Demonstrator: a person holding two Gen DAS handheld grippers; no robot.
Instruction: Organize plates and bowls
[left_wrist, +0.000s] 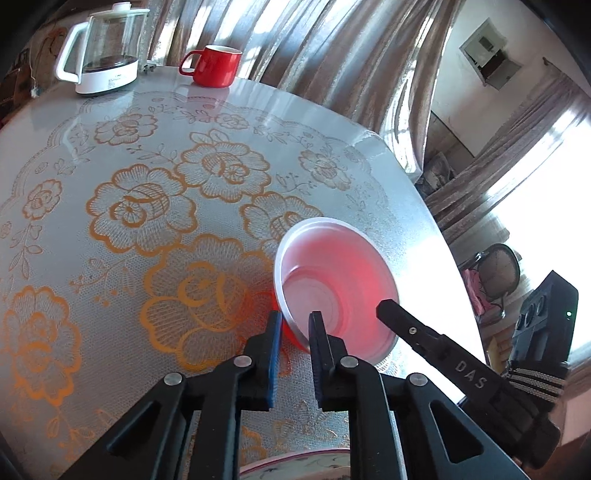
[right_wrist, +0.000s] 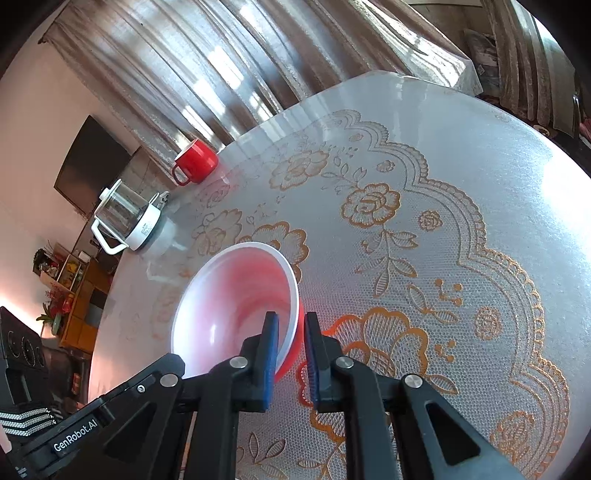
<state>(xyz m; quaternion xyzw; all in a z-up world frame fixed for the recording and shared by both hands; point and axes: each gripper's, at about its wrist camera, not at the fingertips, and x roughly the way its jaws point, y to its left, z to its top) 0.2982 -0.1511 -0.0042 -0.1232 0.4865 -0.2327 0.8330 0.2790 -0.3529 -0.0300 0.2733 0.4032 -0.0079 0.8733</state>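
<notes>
Covering the worktop (left_wrist: 332, 110) is a translucent white cloth (right_wrist: 461, 221) printed with orange and grey lace-pattern flowers; glare from the windows is spread across its far side.

Items catalogued on the worktop:
- Bowl (left_wrist: 332, 280), red outside and white inside, is located near the worktop's near edge, tilted with its opening turned up and toward the cameras. Its rim is clamped from opposite sides by both tools.
- Left gripper (left_wrist: 295, 332): narrowed onto the bowl's wall, one blue pad (left_wrist: 275, 354) outside and one inside.
- Right gripper (right_wrist: 290, 332): likewise closed on the bowl's rim, one pad inside and one outside.
- Red mug (left_wrist: 216, 66), upright, is placed at the far edge, handle visible.
- Glass kettle (left_wrist: 107, 48) with white base, lid and handle is set just beside the mug.
- Patterned plate rim (left_wrist: 295, 465) is partly seen at the bottom of the left wrist view; little of it can be made out.

Room noted: heavy grey-brown curtains (right_wrist: 207, 74) are hung behind the worktop; a dark flat screen (right_wrist: 92, 162) is mounted on a pale wall; a wooden cabinet (right_wrist: 81, 295) with assorted goods is stood below it; a chair (left_wrist: 498, 273) is seen near a bright window.
</notes>
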